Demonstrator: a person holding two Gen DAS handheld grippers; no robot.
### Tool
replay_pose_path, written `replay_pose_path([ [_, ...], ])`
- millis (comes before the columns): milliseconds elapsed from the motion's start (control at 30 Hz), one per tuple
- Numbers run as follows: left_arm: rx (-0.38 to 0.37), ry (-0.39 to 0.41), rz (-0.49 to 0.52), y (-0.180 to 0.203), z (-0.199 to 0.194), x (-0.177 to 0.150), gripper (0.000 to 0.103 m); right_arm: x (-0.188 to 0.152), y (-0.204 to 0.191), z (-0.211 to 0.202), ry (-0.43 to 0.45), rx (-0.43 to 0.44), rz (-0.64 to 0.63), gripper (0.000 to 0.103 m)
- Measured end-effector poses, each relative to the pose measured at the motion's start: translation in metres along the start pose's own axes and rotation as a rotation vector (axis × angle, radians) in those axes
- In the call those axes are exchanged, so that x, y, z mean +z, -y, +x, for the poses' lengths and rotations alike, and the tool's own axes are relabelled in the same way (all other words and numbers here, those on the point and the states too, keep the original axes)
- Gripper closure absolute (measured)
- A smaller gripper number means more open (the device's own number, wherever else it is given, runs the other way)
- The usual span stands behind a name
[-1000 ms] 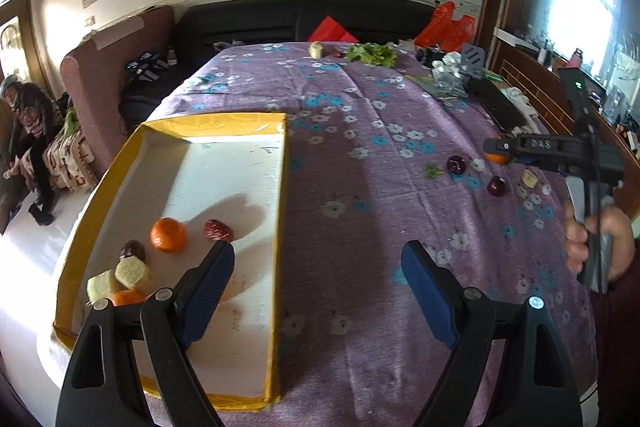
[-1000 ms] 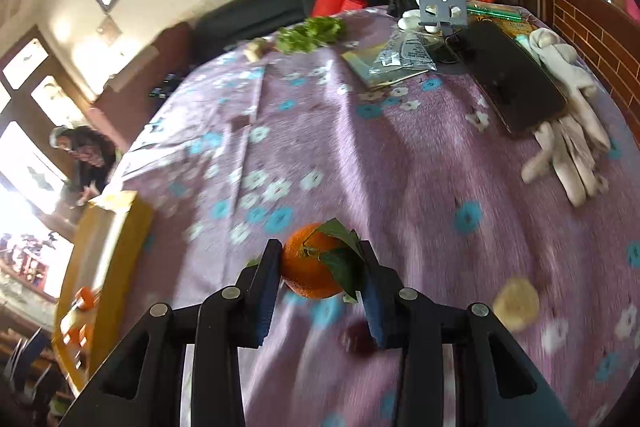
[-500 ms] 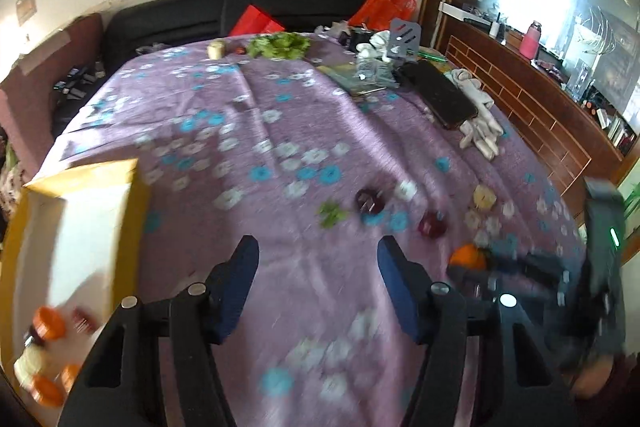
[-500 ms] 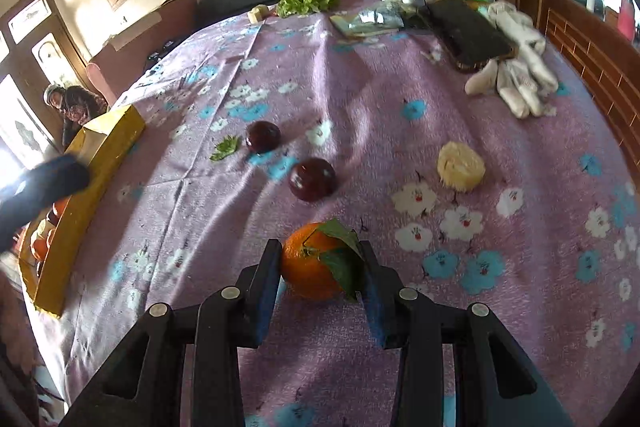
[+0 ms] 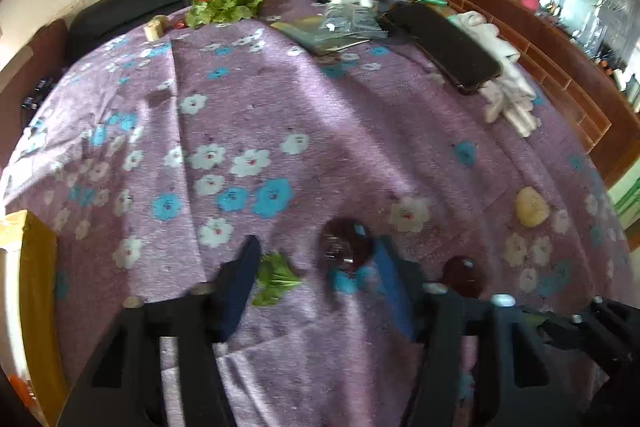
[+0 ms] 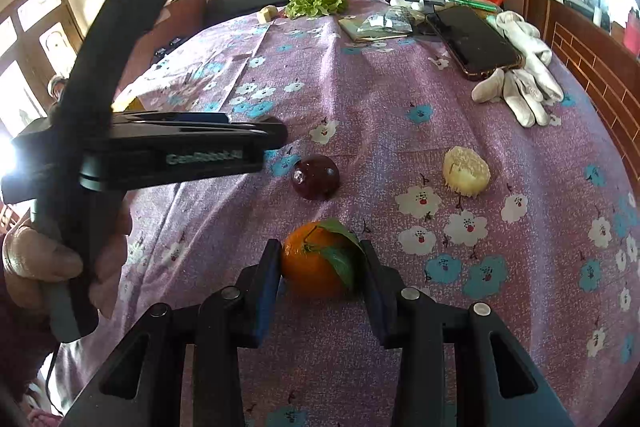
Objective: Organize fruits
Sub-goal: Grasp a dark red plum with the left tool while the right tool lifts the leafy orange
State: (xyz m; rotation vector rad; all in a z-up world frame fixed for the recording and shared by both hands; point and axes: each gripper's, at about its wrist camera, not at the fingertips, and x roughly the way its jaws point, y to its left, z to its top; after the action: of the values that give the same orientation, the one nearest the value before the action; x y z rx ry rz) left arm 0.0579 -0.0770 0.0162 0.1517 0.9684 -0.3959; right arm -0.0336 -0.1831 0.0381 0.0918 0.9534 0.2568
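Purple flowered cloth [image 5: 340,115] covers the table. Left of the left gripper [image 5: 316,267] stands the yellow box [image 5: 38,267]; its jaws are spread wide, with a green leaf [image 5: 274,277] and a dark red plum [image 5: 344,247] between them, the plum near the right finger. Right of it lie a second plum [image 5: 460,275] and a pale fruit piece [image 5: 530,207]. The right gripper [image 6: 320,263] pinches a leafy tangerine [image 6: 316,261]; one plum [image 6: 315,177] lies ahead of it.

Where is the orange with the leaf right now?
In the right wrist view, the orange sits low and central, gripped between the right tongs, just before a dark red fruit.
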Motion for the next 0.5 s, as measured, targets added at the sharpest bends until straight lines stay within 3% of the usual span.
replay_pose_path([
  [33, -0.029, -0.006, 0.002, 0.002, -0.002, -0.001, 0.077, 0.000, -0.001, 0.000, 0.000, -0.008, -0.009, 0.061],
  [100, 0.051, 0.014, 0.036, 0.009, -0.006, -0.003, 0.077, 0.000, -0.004, 0.001, 0.002, -0.021, -0.024, 0.061],
  [267, 0.048, 0.039, 0.028, 0.004, -0.023, -0.012, 0.077, -0.001, -0.004, 0.000, 0.008, -0.030, -0.035, 0.062],
  [500, 0.022, 0.119, -0.115, -0.037, -0.094, -0.044, 0.077, 0.000, 0.004, -0.002, 0.027, -0.013, 0.017, 0.062],
])
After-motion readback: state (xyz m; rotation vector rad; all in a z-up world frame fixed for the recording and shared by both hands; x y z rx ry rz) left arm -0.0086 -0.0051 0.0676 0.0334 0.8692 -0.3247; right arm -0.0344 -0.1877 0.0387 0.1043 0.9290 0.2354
